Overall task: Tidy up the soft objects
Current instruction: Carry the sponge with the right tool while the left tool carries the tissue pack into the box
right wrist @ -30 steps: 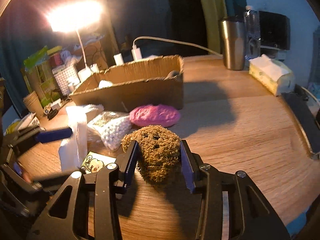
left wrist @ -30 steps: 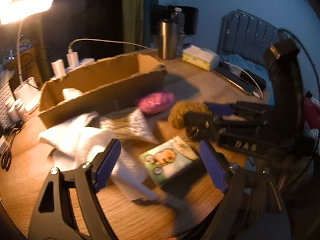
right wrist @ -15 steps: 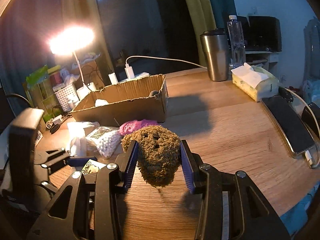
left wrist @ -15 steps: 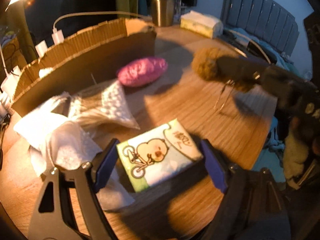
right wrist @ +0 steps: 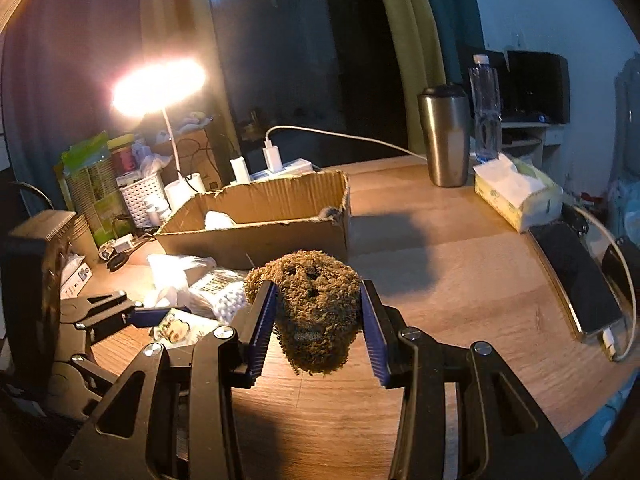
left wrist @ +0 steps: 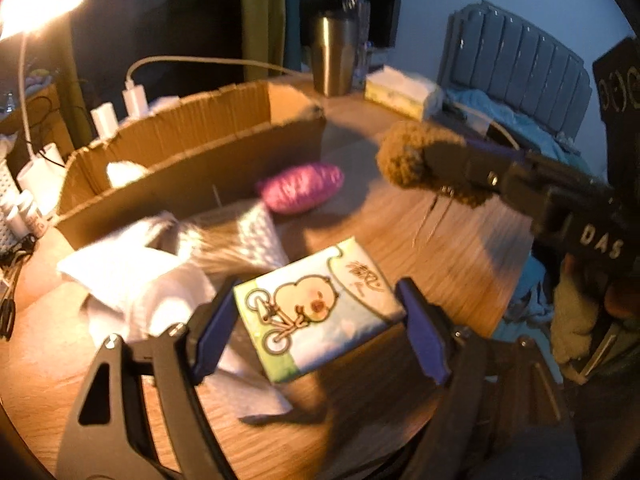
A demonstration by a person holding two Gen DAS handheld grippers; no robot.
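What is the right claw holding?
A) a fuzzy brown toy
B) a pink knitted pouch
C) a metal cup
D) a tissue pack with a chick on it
A: the right claw is shut on the fuzzy brown toy, lifted above the table.

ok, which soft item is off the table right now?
The brown curly plush toy, clamped in the right gripper, hangs above the wood. The pink knit pouch and white knit piece lie on the table.

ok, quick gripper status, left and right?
Left gripper: closed on the tissue pack, lifted.
Right gripper: closed on the brown plush toy, off the table.
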